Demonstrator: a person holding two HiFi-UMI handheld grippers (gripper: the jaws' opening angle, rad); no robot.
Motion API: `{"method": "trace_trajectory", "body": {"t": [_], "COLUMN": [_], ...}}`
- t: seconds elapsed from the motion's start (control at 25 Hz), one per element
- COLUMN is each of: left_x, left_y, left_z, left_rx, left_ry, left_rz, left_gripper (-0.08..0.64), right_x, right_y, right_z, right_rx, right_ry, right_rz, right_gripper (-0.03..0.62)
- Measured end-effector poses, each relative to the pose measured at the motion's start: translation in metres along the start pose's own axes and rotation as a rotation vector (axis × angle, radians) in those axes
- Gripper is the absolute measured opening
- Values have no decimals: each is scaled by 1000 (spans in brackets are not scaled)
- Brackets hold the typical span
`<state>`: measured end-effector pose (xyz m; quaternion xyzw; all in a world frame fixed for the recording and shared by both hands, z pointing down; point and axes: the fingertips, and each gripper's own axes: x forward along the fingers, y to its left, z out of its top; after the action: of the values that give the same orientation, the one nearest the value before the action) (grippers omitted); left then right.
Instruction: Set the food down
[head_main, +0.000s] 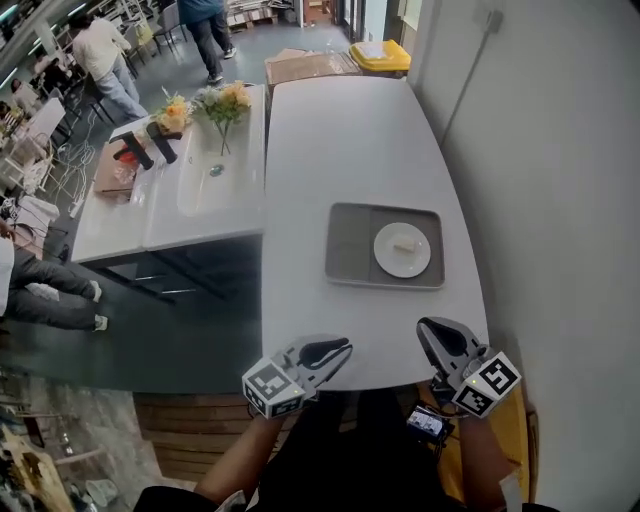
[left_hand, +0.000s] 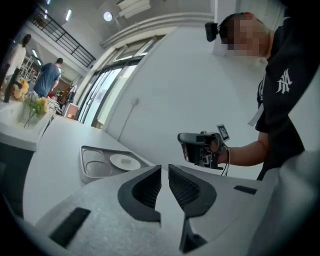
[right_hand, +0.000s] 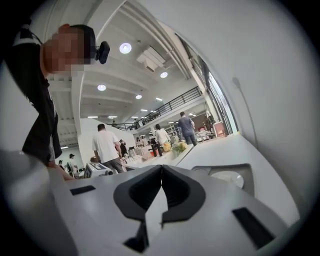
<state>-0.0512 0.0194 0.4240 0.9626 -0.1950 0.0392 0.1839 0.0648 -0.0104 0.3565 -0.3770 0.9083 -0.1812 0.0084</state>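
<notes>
Head view shows a long white table (head_main: 340, 150) that runs away from the person along a pale wall. A grey tray (head_main: 350, 245) lies on it close to the right edge, in the near half of the table. The tray has two compartments, and a round white plate (head_main: 388, 258) sits in the right one. A small pale piece of food (head_main: 405, 243) lies on the plate, about in its middle, and nothing touches it. Both grippers are at the near edge of the table, well apart from the tray. The left gripper (head_main: 345, 348) is above the near edge, a little left of the tray. In the left gripper view its jaws stand with only a narrow gap, and nothing is between them. The right gripper (head_main: 425, 325) is by the near right corner of the table. In the right gripper view its jaws are pressed together at the tips and hold nothing. Each gripper carries a cube with square markers at the back, towards the person. A second white table (head_main: 200, 200) stands along the left edge of the first one, and flowers (head_main: 222, 100) stand at its far end. Behind it some people (head_main: 100, 55) stand on the floor.
</notes>
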Motion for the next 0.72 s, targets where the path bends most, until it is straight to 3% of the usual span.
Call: {"method": "trace_trajectory", "body": {"t": [0.12,0.24,0.44,0.72], "left_x": [-10,-16,-31,-25], "left_y": [-22,-41,-66,-96], "left_z": [-5,4,1,-12], "left_rx": [2,26,37,44], "left_ry": [-32,-58,-27,35], "left_rz": [-64,-94,-73,-59], "left_gripper": [44,44,44,43], "right_x": [0,0,-11,-42], "right_y": [30,53,94,89], "right_z": [-7,-20,-46,-60], "right_rx": [94,154,37,36], "right_ry": [-73,-55,55,27], "right_rz": [84,170,241,213], "right_gripper": [5,6,6,3]}}
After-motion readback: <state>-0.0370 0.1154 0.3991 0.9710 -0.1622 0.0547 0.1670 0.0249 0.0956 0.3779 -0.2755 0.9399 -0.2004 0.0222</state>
